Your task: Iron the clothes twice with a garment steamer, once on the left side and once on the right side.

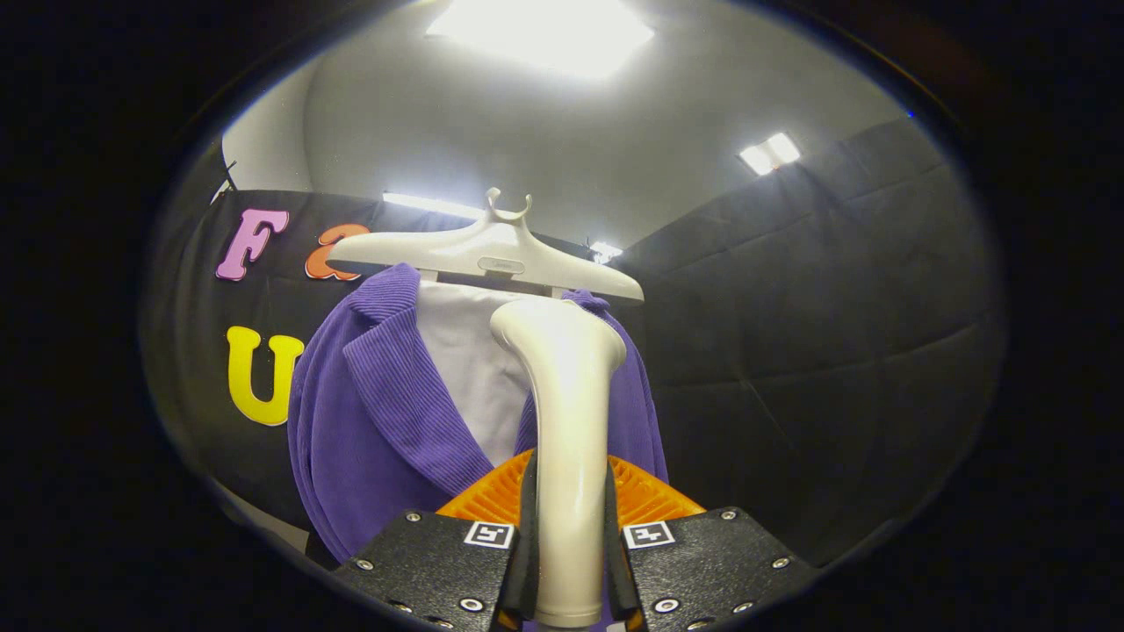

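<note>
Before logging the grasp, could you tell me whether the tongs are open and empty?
No, the tongs are shut on the steamer handle, both fingers pressing it.

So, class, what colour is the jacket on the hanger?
Purple, with a ribbed texture; the jacket shows best in the gripper view.

Claw clamped on steamer handle, both fingers pressing it, head pointing up. Just beyond: purple jacket w/ white lining on pale hanger.

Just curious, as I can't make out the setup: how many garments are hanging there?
1: a purple jacket on the white hanger, just beyond the steamer clamped in the hand-held gripper. Its pale lining shows; others may be hidden.
</note>
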`<state>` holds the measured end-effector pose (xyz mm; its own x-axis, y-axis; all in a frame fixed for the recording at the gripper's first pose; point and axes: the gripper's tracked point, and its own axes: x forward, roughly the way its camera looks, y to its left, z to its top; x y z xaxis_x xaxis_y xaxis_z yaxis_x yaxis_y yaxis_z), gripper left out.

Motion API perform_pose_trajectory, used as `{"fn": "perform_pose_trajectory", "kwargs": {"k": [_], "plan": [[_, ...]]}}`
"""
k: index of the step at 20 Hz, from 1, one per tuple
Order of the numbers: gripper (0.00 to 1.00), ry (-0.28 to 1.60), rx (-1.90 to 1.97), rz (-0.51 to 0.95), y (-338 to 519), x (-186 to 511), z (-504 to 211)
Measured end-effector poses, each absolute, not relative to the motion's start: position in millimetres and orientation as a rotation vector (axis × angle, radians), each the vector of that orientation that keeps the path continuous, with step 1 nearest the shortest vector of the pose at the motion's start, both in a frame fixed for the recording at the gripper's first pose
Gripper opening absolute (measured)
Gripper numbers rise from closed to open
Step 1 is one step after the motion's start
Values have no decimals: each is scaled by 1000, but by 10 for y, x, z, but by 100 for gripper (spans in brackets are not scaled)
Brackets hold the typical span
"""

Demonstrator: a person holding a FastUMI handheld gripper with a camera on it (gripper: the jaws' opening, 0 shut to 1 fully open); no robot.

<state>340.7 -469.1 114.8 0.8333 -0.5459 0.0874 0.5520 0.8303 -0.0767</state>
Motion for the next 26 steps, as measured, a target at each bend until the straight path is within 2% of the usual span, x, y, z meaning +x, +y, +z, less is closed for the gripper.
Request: {"fn": "perform_pose_trajectory", "kwargs": {"k": [26], "plan": [[31, 210, 30, -618, -4914, 2706, -973]]}}
